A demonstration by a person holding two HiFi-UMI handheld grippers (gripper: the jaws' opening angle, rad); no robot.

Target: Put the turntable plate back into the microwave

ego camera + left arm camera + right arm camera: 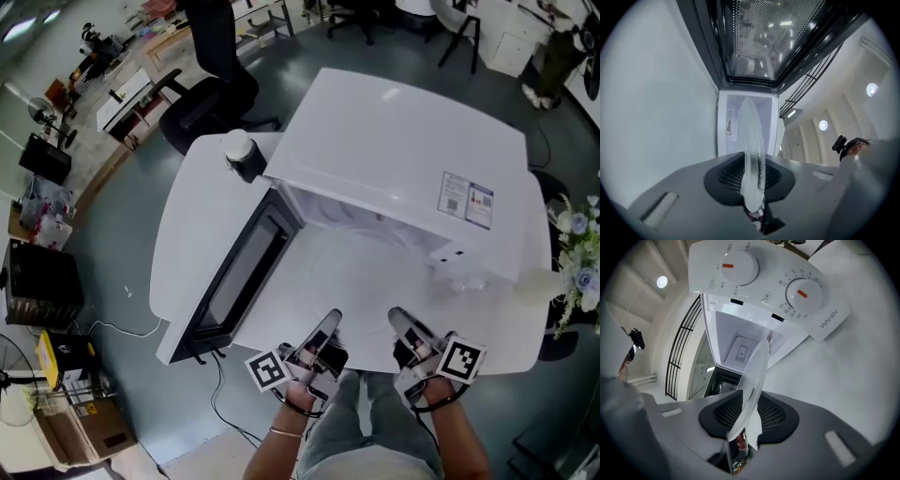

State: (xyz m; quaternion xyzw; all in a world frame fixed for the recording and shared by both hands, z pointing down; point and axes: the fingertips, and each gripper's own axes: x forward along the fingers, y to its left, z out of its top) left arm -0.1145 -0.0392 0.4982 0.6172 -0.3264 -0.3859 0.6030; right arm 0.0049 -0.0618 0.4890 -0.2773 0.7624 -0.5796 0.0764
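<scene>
Our left tongs [332, 319] and right tongs [397, 316] each pinch the near rim of the glass turntable plate [370, 277], which lies flat. The open microwave [403, 141] is straight ahead, at the plate's far rim. We think the plate must slide away from us.

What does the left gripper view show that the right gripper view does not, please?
Only the left gripper view shows the open door with its mesh window. Only the right gripper view shows the panel with its two dials. Both show the glass plate edge-on, clamped between the jaws, with the microwave's white cavity ahead of it.
</scene>
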